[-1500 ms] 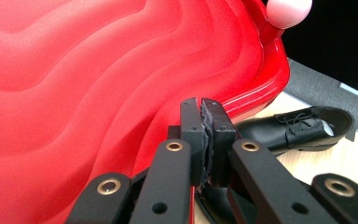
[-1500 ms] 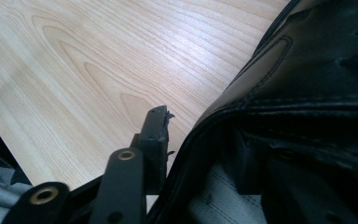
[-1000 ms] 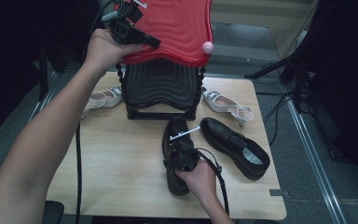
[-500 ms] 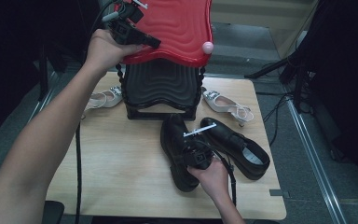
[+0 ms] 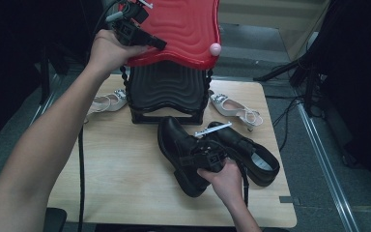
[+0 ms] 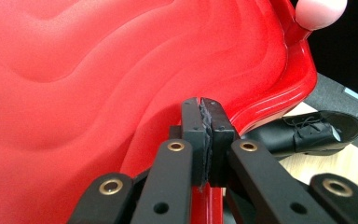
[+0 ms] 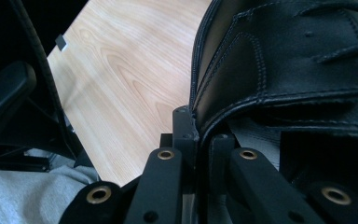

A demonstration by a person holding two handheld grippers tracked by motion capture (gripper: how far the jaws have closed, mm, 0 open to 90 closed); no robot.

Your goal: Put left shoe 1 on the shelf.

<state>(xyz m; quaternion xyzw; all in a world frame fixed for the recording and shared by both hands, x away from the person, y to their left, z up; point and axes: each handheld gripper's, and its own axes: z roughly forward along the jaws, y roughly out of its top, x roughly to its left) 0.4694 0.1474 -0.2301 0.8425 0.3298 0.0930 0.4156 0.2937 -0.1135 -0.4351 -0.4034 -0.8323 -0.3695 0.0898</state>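
A black leather lace-up shoe [image 5: 176, 140] lies on the wooden table [image 5: 116, 169]. My right gripper [image 5: 189, 158] is shut on the edge of its opening. In the right gripper view the jaws pinch the shoe's collar [image 7: 284, 60]. Its mate [image 5: 253, 154] lies just to the right, touching it. My left gripper [image 5: 157, 43] is raised at the back left and shut on the rim of a red ribbed lid [image 5: 183, 24], which it holds tilted up over a black ribbed box [image 5: 166, 94]. The left gripper view has the lid [image 6: 98, 70] and its pink knob [image 6: 319, 9].
A pale strappy sandal [image 5: 105, 101] lies left of the box and another [image 5: 234, 110] to its right. The box stands at the table's far middle. A dark chair part [image 7: 4, 93] shows beyond the table's edge. Black stands and cables sit on the floor to the right.
My right gripper has swung the shoe's heel end to the right, up against the other black shoe. The left gripper and red lid have stayed in place.
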